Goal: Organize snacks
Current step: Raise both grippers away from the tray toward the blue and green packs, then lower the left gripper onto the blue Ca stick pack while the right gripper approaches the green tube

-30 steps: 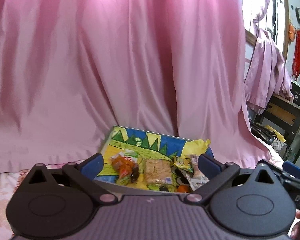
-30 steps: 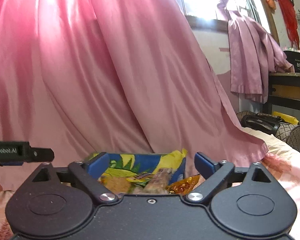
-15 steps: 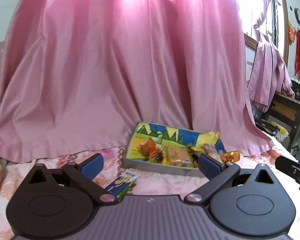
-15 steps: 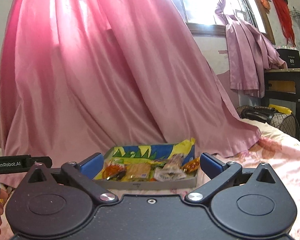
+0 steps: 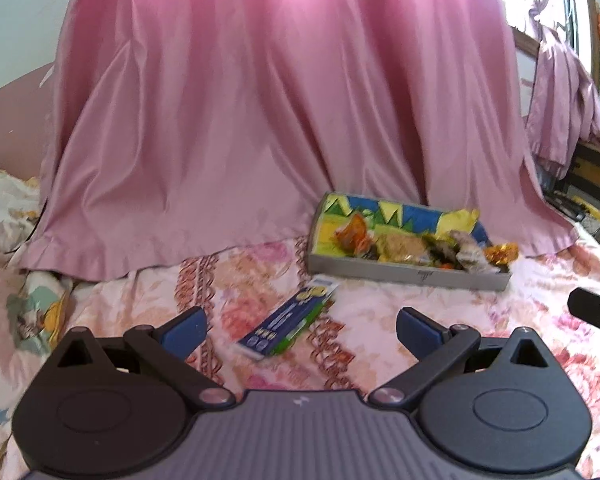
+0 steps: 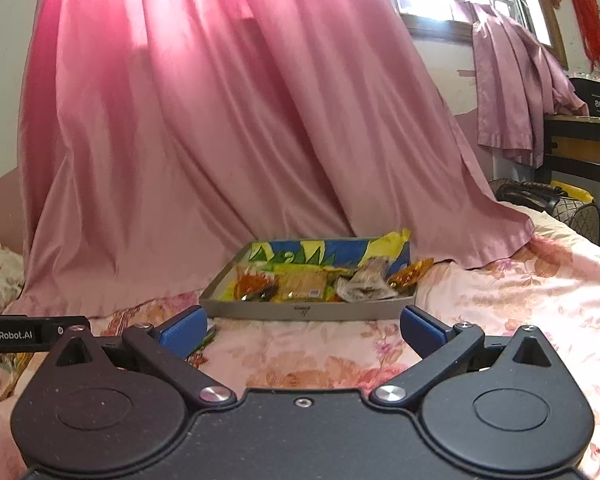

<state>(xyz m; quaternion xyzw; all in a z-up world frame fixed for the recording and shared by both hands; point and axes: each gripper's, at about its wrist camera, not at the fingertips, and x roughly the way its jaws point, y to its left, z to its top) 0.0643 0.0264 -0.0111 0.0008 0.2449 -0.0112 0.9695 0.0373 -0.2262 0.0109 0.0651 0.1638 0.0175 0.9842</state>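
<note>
Before tray (image 5: 404,272), blue packet (image 5: 288,326) clear only from left wrist.

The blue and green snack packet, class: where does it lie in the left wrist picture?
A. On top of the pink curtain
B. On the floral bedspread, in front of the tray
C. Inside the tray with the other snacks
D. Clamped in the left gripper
B. The blue and green snack packet lies flat on the floral bedspread, just outside the near wall of the tray, and the left gripper stands open and empty.
</note>
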